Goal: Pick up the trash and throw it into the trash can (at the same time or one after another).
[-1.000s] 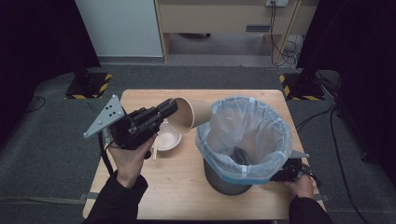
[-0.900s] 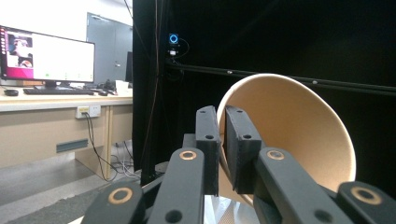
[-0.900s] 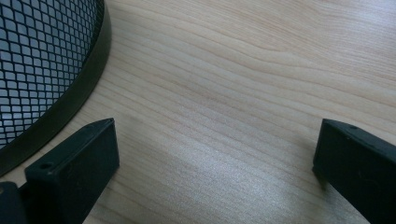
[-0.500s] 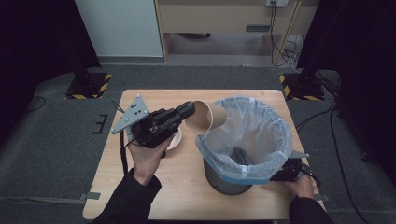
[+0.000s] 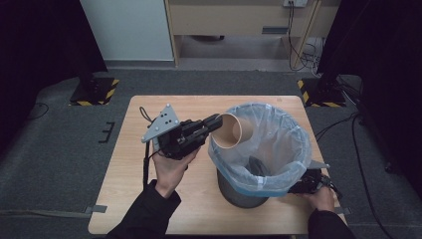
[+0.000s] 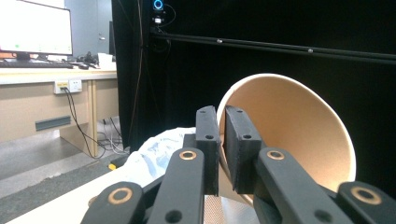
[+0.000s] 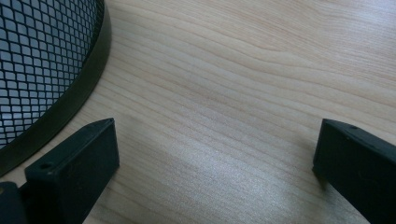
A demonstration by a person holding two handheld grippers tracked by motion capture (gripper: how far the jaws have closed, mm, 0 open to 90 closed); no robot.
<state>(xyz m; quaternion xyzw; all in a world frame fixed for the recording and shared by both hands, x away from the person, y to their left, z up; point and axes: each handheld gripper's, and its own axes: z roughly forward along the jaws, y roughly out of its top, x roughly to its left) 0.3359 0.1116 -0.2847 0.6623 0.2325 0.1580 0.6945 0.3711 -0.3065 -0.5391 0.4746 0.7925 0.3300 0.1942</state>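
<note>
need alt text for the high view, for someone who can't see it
The left hand-held gripper holds a brown paper cup by its rim, on its side over the edge of a mesh bin lined with a pale plastic bag. The right hand-held gripper rests on the wooden table beside the bin.

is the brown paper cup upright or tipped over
Tipped on its side. The brown paper cup hangs with its open mouth facing sideways over the lined mesh bin's rim, its wall pinched by the left hand-held gripper.
</note>
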